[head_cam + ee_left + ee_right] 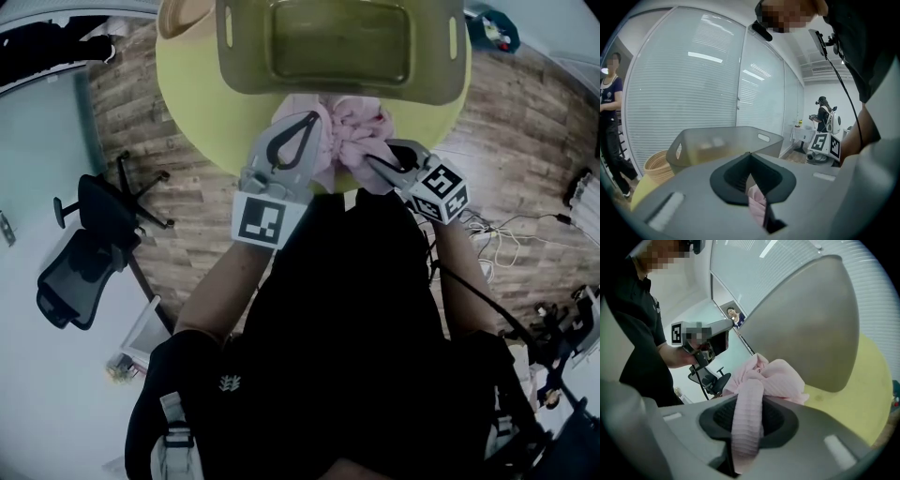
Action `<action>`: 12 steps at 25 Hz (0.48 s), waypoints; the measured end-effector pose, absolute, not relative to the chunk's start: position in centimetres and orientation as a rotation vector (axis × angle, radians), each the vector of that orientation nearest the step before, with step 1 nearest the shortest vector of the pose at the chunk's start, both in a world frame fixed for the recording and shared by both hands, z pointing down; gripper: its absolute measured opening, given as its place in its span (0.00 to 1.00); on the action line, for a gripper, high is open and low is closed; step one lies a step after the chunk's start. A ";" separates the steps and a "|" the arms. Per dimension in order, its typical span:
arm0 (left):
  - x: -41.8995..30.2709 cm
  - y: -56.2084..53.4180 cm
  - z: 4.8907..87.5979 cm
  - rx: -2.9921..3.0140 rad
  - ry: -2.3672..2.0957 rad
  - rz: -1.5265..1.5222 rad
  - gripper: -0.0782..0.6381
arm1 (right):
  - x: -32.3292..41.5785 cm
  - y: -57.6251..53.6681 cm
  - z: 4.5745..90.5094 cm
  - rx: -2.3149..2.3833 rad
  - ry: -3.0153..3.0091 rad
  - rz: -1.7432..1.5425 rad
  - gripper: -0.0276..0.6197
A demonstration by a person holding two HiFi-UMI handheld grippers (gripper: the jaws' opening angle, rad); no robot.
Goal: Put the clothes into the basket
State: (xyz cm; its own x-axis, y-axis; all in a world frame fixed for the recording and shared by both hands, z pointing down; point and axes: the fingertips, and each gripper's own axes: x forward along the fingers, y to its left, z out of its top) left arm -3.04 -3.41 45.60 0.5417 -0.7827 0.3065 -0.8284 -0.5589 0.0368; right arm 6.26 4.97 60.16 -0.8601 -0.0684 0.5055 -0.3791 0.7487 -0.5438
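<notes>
A crumpled pink garment [337, 141] lies at the near edge of the round yellow table [197, 84], right in front of the olive-grey plastic basket [246, 56]. My left gripper [311, 120] sits on the garment's left side. In the left gripper view its jaws [751, 157] meet, with a strip of pink cloth [757, 204] pinched between them and the basket [722, 143] just beyond. My right gripper [372, 161] is on the garment's right side. In the right gripper view a ribbed pink fold [747, 413] runs through the closed jaws, under the basket's wall [806, 324].
A woven wicker basket [183, 19] stands on the table beside the plastic one. A black office chair [84, 244] is on the floor to the left, and cables [506, 234] trail on the wood floor to the right. A person [609, 117] stands by the glass wall.
</notes>
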 end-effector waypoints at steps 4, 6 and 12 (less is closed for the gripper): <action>-3.8 -3.2 44.4 2.594 -1.397 0.368 0.12 | 5.3 4.8 58.0 0.304 -2.514 0.881 0.20; -4.3 -3.0 43.8 2.596 -1.409 0.362 0.12 | 4.8 4.9 57.1 0.288 -2.522 0.873 0.20; -5.8 -2.6 41.5 2.609 -1.461 0.313 0.12 | 3.7 5.5 53.9 0.229 -2.549 0.848 0.19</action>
